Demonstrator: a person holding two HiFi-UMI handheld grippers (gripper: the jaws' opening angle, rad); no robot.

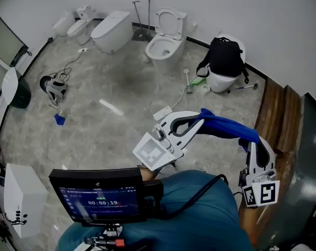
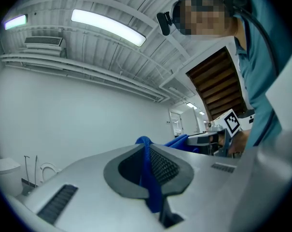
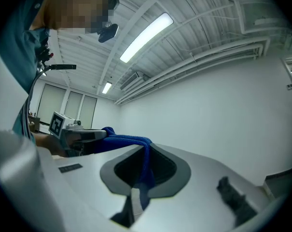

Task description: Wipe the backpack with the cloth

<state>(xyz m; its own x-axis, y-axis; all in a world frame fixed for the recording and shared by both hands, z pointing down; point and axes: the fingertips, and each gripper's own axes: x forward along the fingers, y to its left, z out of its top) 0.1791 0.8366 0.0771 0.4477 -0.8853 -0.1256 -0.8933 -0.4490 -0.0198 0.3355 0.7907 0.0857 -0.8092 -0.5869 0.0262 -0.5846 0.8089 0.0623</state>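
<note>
My left claw (image 2: 146,151) is clamped tight on the blue cloth (image 2: 153,187). Its own view shows the fabric squeezed into a thin fold between the two ribbed pads and running out past the tips. My right claw (image 3: 145,153) is closed on the other end of the same cloth in just the same way. Each gripper view catches the opposite claw off to one side, with the cloth leading across to it.

Both of those views tilt up at the white wall, the ceiling and its strip lights, so neither shows me the backpack. Only the head view does. There the cloth hangs as a short blue band in the air between the left claw (image 1: 199,118) and the right claw (image 1: 252,143), close in front of the person's teal top.

The black backpack (image 1: 225,56) is well apart from both claws. It sits on a white toilet (image 1: 219,81) at the far right of the floor (image 1: 121,88), against the far wall, with its straps hanging down the sides. Another toilet (image 1: 165,41) with a raised seat stands to its left along the same wall.
</note>
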